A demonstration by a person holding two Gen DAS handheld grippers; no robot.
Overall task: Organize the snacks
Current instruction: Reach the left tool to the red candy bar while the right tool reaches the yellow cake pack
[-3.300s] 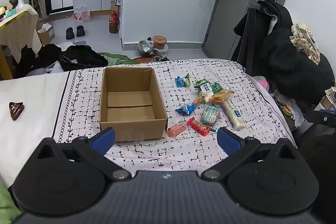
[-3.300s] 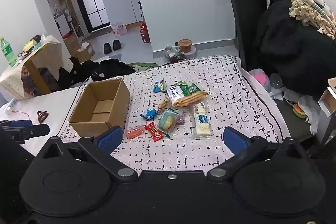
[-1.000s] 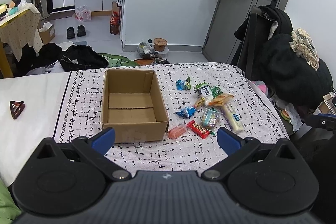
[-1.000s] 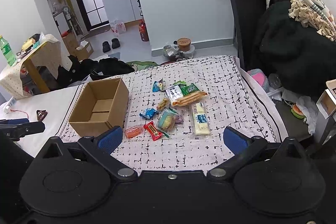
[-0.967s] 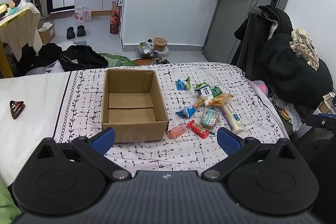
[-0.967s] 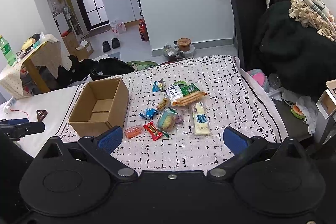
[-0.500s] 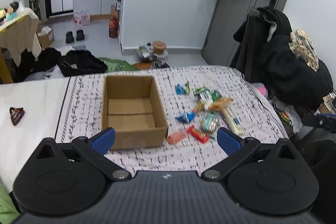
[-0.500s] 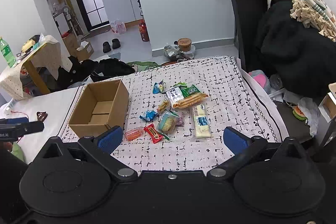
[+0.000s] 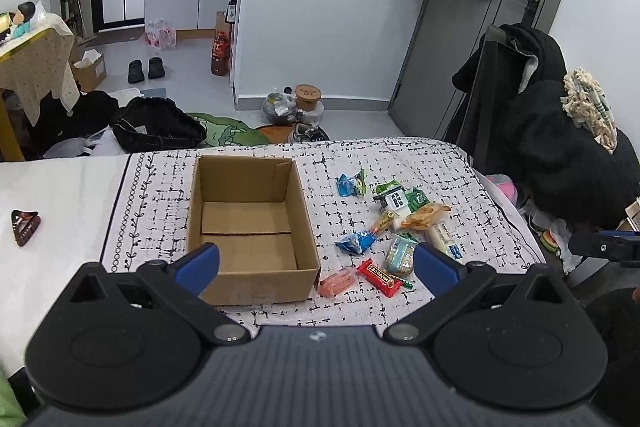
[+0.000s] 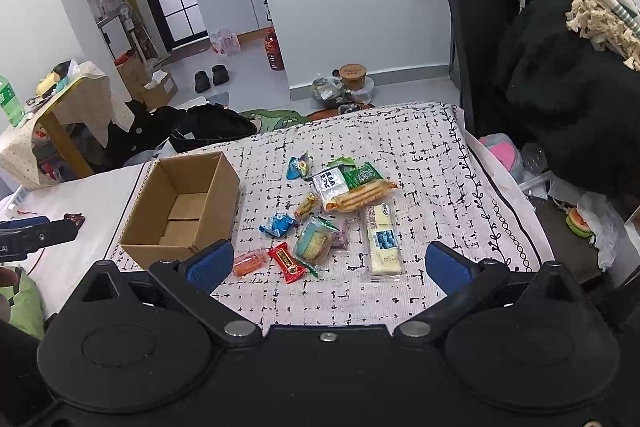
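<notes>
Lifted higher above the bed [image 9: 400,311], we hold both claws [image 9: 316,263] [image 10: 328,267] spread, empty; snacks [image 10: 340,211] lie right of the box [image 9: 248,227].

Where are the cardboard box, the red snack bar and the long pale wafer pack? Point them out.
cardboard box [image 9: 256,285], left wrist view, near wall.
red snack bar [image 10: 291,262], right wrist view, wrapper middle.
long pale wafer pack [image 10: 384,239], right wrist view, blue label.
</notes>
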